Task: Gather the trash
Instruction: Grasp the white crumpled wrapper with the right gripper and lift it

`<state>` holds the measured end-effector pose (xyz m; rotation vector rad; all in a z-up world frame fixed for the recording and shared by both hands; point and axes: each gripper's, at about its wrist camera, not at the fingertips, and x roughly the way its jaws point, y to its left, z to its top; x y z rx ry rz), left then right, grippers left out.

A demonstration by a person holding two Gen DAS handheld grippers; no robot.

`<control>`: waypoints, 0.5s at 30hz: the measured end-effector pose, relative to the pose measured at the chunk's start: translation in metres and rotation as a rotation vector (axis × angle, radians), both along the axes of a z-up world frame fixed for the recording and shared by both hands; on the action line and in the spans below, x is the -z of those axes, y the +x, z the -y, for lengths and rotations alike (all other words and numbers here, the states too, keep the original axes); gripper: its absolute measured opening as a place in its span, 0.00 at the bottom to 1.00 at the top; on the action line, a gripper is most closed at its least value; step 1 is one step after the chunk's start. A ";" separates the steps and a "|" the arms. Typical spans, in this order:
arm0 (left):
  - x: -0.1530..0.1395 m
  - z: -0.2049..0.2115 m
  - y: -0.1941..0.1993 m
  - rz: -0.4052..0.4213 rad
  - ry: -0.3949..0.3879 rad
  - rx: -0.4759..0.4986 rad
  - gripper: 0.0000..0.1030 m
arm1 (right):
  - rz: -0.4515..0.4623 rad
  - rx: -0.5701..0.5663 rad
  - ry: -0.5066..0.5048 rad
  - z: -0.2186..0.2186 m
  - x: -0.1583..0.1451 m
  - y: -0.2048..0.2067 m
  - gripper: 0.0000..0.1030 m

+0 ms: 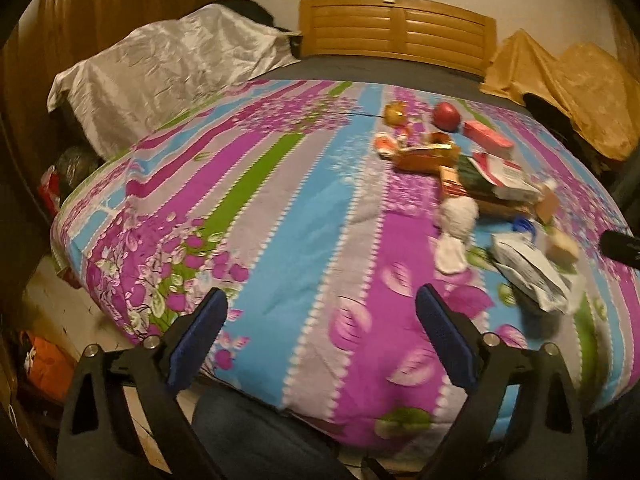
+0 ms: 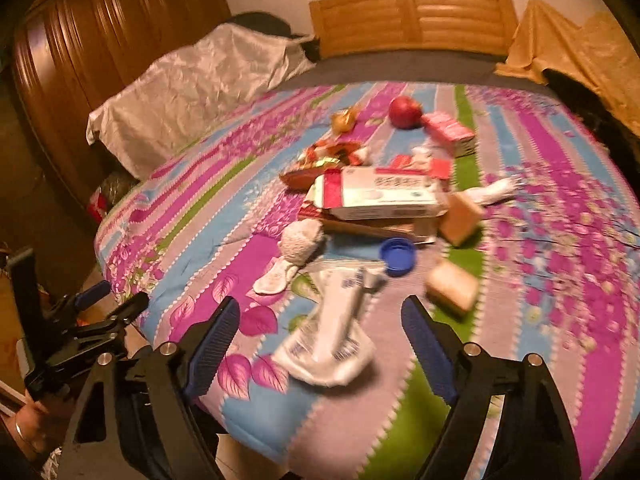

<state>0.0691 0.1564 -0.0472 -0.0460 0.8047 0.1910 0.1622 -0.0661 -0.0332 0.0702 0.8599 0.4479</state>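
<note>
Two grippers, left gripper (image 1: 320, 320) and right gripper (image 2: 320, 332), both spread and empty; right aimed over crumpled white wrapper (image 2: 332, 332), probably first pickup off quilt (image 2: 560, 280).

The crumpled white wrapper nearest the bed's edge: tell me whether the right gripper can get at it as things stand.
Probably yes. The right gripper is open, the crumpled white wrapper lies just ahead between its fingers, and nothing covers it.

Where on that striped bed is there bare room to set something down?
The left side of the striped floral quilt is bare, between the silvery satin cloth and the litter. Crowded: from the red apple to the crumpled white wrapper.
</note>
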 end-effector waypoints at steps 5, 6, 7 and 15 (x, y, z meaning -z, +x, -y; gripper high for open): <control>0.007 -0.010 0.005 -0.025 -0.011 -0.012 0.79 | -0.121 0.003 -0.114 -0.032 0.039 0.029 0.72; 0.009 -0.012 0.006 -0.028 -0.015 -0.010 0.77 | -0.164 0.010 -0.139 -0.037 0.051 0.035 0.70; 0.011 -0.013 0.007 -0.032 -0.018 -0.008 0.75 | -0.192 0.012 -0.145 -0.038 0.059 0.036 0.60; 0.015 -0.008 0.015 -0.043 -0.030 0.030 0.69 | -0.182 0.020 -0.055 -0.016 0.065 0.013 0.32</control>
